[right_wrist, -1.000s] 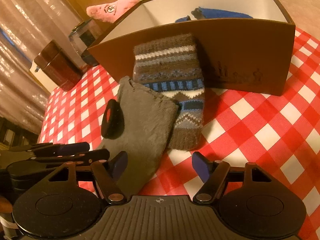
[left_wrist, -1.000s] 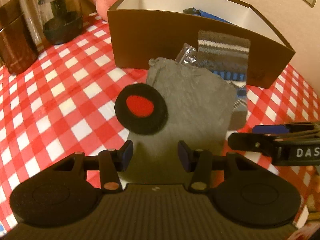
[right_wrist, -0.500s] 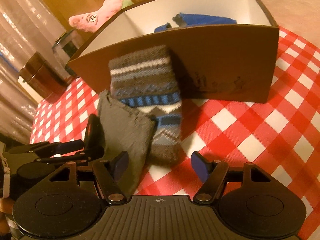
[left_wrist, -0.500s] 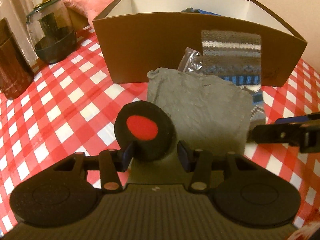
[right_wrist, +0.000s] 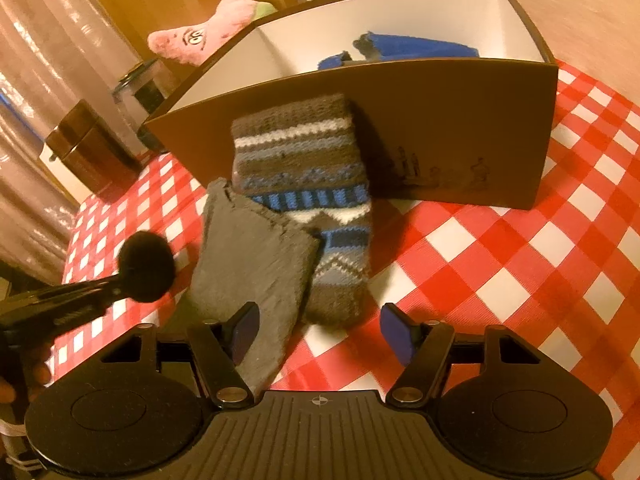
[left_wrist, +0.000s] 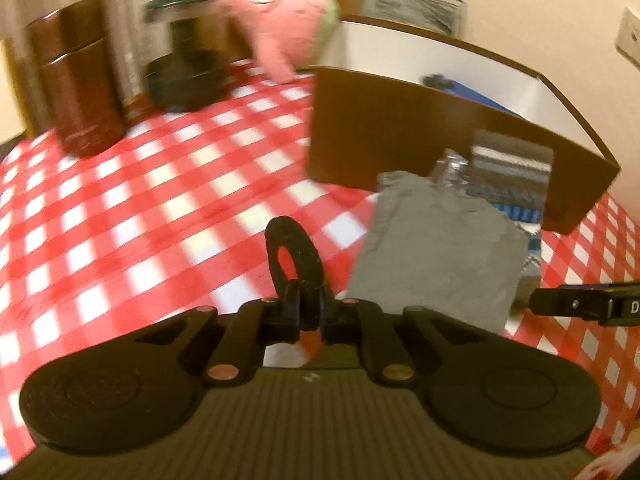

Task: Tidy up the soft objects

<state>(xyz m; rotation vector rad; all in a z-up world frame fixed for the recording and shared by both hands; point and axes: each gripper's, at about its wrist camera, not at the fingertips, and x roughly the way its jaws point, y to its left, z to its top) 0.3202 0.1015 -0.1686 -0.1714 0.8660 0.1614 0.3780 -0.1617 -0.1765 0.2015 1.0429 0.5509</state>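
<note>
My left gripper (left_wrist: 308,312) is closing its jaws on a black round pad with a red centre (left_wrist: 294,252). The pads pinch it, and it stands folded, edge-on, above the checked cloth. In the right wrist view that black pad (right_wrist: 146,266) hangs left of a grey cloth (right_wrist: 256,264). The grey cloth overlaps a striped knitted sock (right_wrist: 304,176) that leans on the brown box (right_wrist: 460,128). My right gripper (right_wrist: 320,334) has its jaws closing, still apart. The sock's toe and the grey cloth's corner lie between the fingers, untouched.
Blue fabric (right_wrist: 416,46) lies inside the box. A pink plush (left_wrist: 276,4), a glass jar (left_wrist: 184,68) and a brown canister (left_wrist: 80,80) stand at the back left of the red-checked tablecloth (left_wrist: 140,220). A clear wrapper (left_wrist: 452,164) sticks up behind the grey cloth (left_wrist: 436,248).
The left gripper closed on the black pad and carried it left, off the grey cloth. The right gripper's jaws narrowed a little without moving away.
</note>
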